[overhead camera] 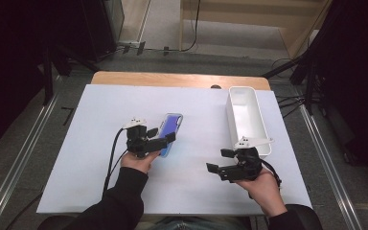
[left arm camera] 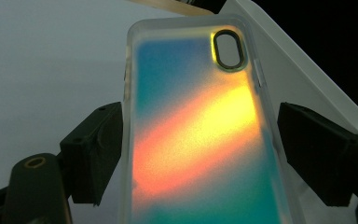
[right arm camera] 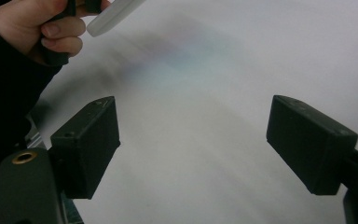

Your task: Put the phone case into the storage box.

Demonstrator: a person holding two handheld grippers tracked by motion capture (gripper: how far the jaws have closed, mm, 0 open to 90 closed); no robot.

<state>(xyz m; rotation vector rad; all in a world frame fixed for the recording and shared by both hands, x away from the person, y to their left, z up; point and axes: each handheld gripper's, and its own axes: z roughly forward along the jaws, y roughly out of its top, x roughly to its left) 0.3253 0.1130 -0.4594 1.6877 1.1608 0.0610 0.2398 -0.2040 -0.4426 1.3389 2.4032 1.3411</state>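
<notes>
Right, holding the phone case (overhead camera: 172,123) crosswise with the left gripper (overhead camera: 166,143), fingers (left arm camera: 95,149) set wide and seemingly pressing one on each long edge, about midway down the case's length. Sitting left of centre over the white counter (overhead camera: 124,105), near end in the grip, far end out ahead of the hand; hard to say from above whether lifted clear or just skimming the surface, though from the right gripper view looking raised. Over on the other side, right gripper (overhead camera: 219,160) hovering near the front end of the white bin (overhead camera: 231,112), fingers (right arm camera: 88,140) spread wide with nothing between them but bare counter. Probably a carry toward that bin, judging by the layout. To do it well: keep the squeeze even on both edges, since a thin flexible shell can bow or pop out sideways; keep it level and lift before swinging across, so the far end doesn't drag; bring it in lengthwise along the bin rather than across it. As for heading: long axis running from near-left to far-right in the high view, camera cutout end leading away from the person toward the bin, iridescent back face turned up.
</notes>
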